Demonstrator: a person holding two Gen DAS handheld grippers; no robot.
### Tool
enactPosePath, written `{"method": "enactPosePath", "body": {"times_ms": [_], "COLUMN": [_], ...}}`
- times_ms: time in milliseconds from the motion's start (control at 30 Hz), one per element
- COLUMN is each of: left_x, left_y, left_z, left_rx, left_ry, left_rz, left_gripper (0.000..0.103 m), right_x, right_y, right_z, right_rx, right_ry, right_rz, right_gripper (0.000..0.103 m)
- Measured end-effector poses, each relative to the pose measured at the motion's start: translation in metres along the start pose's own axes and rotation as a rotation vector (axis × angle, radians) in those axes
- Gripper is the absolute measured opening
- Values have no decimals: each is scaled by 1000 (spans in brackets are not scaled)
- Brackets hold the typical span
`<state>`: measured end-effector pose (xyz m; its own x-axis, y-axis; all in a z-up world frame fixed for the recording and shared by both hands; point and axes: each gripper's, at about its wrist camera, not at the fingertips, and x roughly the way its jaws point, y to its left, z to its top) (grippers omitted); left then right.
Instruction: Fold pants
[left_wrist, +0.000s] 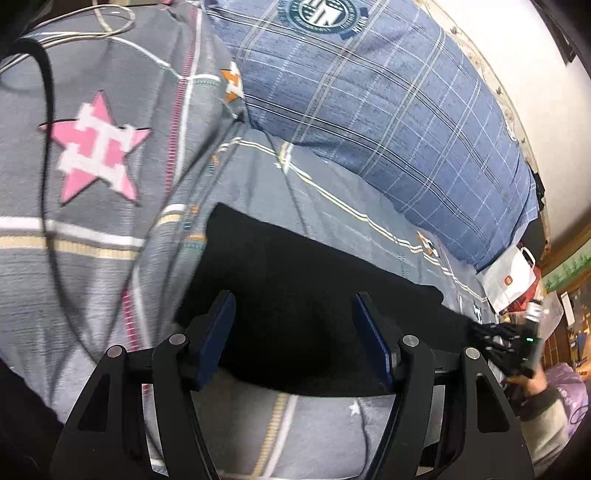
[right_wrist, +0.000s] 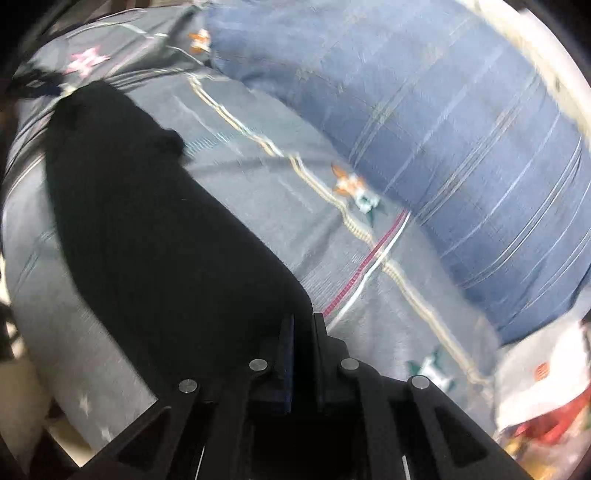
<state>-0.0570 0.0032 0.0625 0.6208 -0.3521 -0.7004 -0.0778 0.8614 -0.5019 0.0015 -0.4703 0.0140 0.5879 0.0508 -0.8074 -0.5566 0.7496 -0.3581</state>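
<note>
Black pants (left_wrist: 295, 295) lie on a grey patterned bedspread (left_wrist: 92, 229). My left gripper (left_wrist: 295, 306) is open, its blue-padded fingers spread just above the near end of the pants, holding nothing. My right gripper (right_wrist: 303, 325) is shut on the other end of the pants (right_wrist: 147, 240), which stretch away to the upper left in the right wrist view. The right gripper and the hand holding it also show at the far right of the left wrist view (left_wrist: 513, 339).
A blue plaid pillow (left_wrist: 388, 103) lies along the far side of the bed. A white paper bag (left_wrist: 509, 280) and clutter sit at the right. A black cable (left_wrist: 48, 147) and a white cord (left_wrist: 110, 22) cross the bedspread at the left.
</note>
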Motion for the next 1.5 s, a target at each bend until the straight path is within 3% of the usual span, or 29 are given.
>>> {"method": "enactPosePath", "body": {"times_ms": [100, 167, 267, 300, 433, 567, 700, 733, 767, 833, 1000, 1167, 1300, 1400, 1500], "left_x": [-5, -6, -5, -3, 10, 22, 30, 31, 32, 32, 11, 23, 5, -3, -1], "left_y": [10, 16, 25, 27, 25, 23, 20, 20, 20, 18, 13, 16, 1, -18, -41], "left_z": [-1, 2, 8, 9, 11, 11, 11, 10, 9, 9, 5, -6, -6, -2, -3], "left_rx": [4, 7, -17, -24, -14, 11, 49, 55, 62, 80, 99, 141, 199, 234, 278], "left_ry": [-2, -4, -20, -15, 12, 25, 34, 33, 34, 41, 19, 54, -3, -44, -53], "left_rz": [9, 14, -2, -6, -33, -26, -22, -22, -20, -17, -25, 92, 137, 148, 139], "left_gripper": [68, 72, 75, 80, 81, 81, 81, 80, 80, 78, 76, 76, 76, 77, 77], "right_x": [2, -22, -59, -70, -74, -57, -41, -35, -31, -28, -55, -25, -44, -61, -58], "right_y": [15, 21, 48, 68, 146, 218, 245, 246, 242, 227, 234, 254, 225, 196, 163], "right_z": [3, 10, 21, 27, 52, 84, 100, 103, 106, 110, 107, 100, 97, 84, 69], "right_rx": [4, 70, 146, 152, 72, -49, -112, -104, -68, 35, 19, 61, 158, 253, 386], "right_ry": [-11, -69, -231, -300, -416, -432, -439, -425, -406, -387, -407, -323, -337, -409, -403], "right_rz": [-90, -90, 48, 154, 404, 435, 420, 370, 378, 458, 492, 518, 587, 512, 456], "right_gripper": [10, 14, 33, 40, 41, 41, 40, 27, 19, 6, 5, 6, 10, 15, 18]}}
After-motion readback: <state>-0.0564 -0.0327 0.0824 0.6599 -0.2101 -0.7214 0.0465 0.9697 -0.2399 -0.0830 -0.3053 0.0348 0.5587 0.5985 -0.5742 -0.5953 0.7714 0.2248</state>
